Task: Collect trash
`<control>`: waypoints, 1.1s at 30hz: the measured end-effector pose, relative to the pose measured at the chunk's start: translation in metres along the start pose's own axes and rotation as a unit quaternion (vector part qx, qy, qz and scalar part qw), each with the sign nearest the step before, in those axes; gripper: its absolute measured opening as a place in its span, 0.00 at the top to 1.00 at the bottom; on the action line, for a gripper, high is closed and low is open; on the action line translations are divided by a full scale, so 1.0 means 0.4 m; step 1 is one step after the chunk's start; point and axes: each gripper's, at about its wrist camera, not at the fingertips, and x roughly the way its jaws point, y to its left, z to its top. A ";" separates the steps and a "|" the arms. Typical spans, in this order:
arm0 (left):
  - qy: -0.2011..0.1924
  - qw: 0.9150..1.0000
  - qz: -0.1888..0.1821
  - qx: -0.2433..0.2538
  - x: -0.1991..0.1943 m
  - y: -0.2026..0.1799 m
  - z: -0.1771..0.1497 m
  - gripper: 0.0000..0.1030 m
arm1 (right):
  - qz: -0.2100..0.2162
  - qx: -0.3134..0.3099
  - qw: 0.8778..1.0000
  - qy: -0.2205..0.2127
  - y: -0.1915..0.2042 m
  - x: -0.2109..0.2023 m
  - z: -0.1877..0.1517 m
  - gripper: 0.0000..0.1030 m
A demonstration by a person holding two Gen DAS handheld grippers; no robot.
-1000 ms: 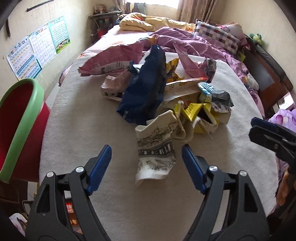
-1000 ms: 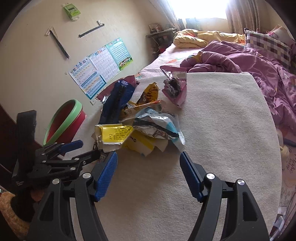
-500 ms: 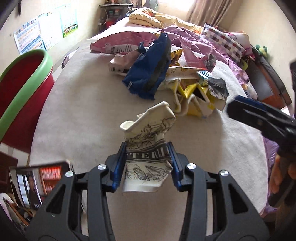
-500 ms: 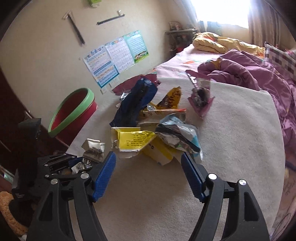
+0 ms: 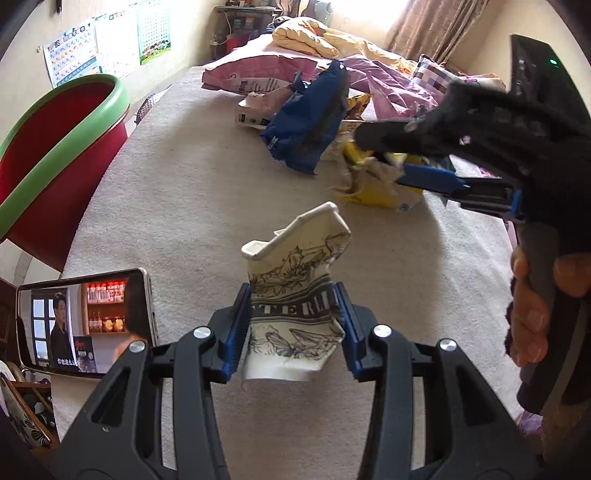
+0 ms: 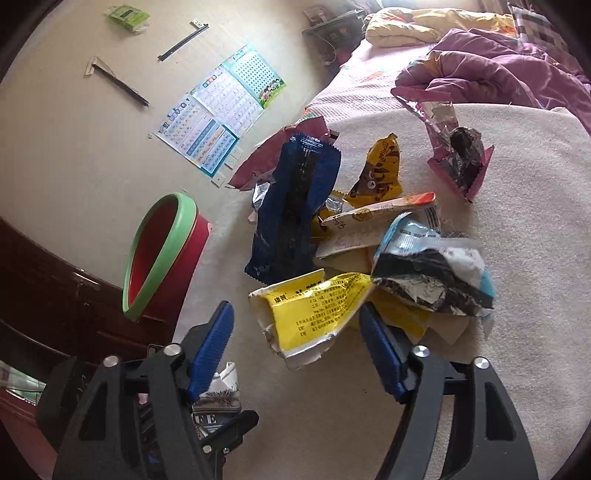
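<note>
Both grippers work: my left gripper (image 5: 293,325) clamps the crumpled white printed paper cup (image 5: 295,291) for binning; my right gripper (image 6: 297,350) gapes around the yellow wrapper (image 6: 314,310), red green-rimmed bin (image 6: 162,254) at ten o'clock.

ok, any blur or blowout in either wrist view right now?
Left wrist: right tool and the wrappers under it are motion-smeared; crushed paper cup in the left tool is sharp; window blown out. Right wrist: sharp throughout, strong fisheye bend at the edges.

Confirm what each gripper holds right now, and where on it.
Left gripper: shut on the crushed paper cup, fingers clamping its lower printed band from both sides. Right gripper: open, holding nothing, fingers astride the yellow wrapper.
</note>
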 end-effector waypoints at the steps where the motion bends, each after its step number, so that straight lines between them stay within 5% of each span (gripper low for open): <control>1: -0.001 1.000 -0.001 0.002 -0.002 -0.002 -0.003 0.60 | 0.005 -0.001 1.000 -0.003 -0.003 0.000 -0.003 0.58; 5: 0.000 1.000 -0.006 0.004 -0.009 0.003 -0.008 0.59 | 0.010 -0.035 0.999 -0.013 0.010 -0.023 -0.034 0.59; 11: -0.003 1.000 -0.018 0.001 -0.014 0.004 -0.014 0.45 | -0.023 -0.085 0.996 -0.021 0.026 -0.092 -0.089 0.59; 20: 0.012 1.000 -0.022 0.009 0.004 -0.016 -0.026 0.44 | -0.028 -0.064 0.996 -0.054 -0.019 -0.161 -0.127 0.58; 24: 0.019 0.999 -0.028 0.025 0.021 -0.038 -0.028 0.48 | -0.022 -0.058 0.996 -0.057 -0.020 -0.171 -0.143 0.58; 28: 0.026 0.998 -0.046 0.032 0.030 -0.056 -0.035 0.63 | -0.016 -0.061 0.996 -0.060 -0.011 -0.176 -0.158 0.58; 33: -0.001 0.999 -0.036 0.039 0.001 -0.063 -0.037 0.64 | -0.015 -0.065 0.995 -0.070 0.005 -0.187 -0.171 0.58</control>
